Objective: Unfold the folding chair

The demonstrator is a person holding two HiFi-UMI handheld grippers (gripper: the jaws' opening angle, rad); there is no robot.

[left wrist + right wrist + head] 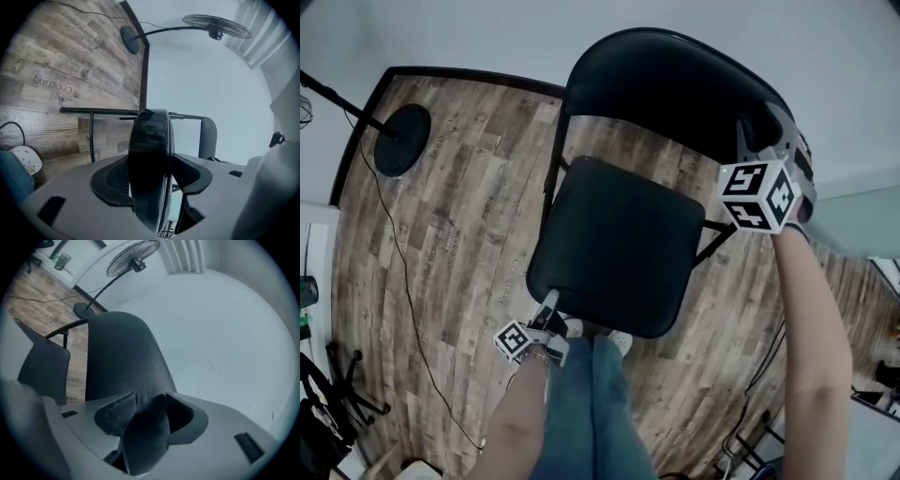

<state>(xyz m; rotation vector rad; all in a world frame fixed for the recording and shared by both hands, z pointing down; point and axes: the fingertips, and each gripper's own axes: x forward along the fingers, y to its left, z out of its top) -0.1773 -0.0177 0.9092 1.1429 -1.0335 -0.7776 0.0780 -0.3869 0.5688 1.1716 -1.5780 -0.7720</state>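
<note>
A black folding chair stands on the wooden floor with its padded seat lowered and its backrest upright behind it. My left gripper is shut on the seat's front edge, which shows as a thick black rim clamped between the pads. At the backrest's upper right corner my right gripper is shut on the padded edge, which fills the gap between its jaws. The chair's thin metal frame runs across behind the seat.
A standing fan with a round black base is at the back left, its cable trailing over the floor. The person's jeans legs stand just in front of the seat. A pale wall rises close behind the chair.
</note>
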